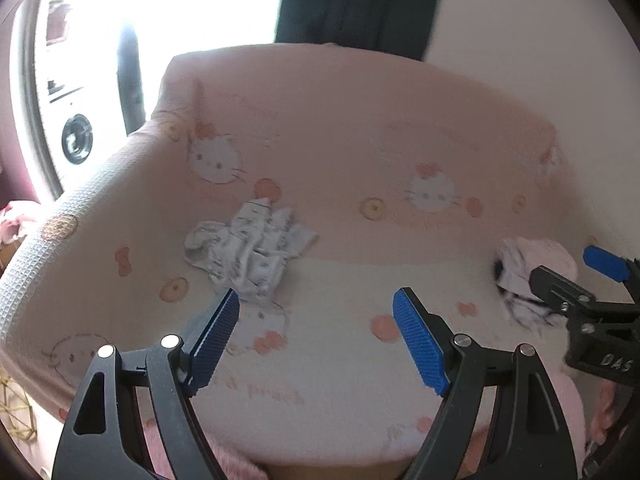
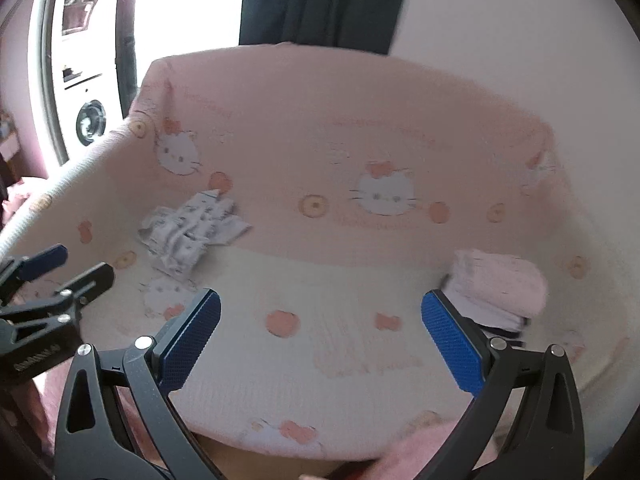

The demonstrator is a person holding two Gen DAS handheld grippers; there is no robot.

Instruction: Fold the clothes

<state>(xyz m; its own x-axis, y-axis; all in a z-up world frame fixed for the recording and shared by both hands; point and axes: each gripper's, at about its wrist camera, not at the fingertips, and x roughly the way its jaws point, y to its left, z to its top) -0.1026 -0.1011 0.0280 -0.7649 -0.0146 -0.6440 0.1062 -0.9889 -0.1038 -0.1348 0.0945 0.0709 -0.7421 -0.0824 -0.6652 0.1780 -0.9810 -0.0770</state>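
Your hand-held grippers, left (image 1: 316, 340) and right (image 2: 320, 344), gape empty; folded stack (image 2: 496, 284) sits right, crumpled garment (image 2: 192, 232) left remains unfolded

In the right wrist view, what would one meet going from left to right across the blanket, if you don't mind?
left gripper → crumpled white printed garment → right gripper → folded pink stack.
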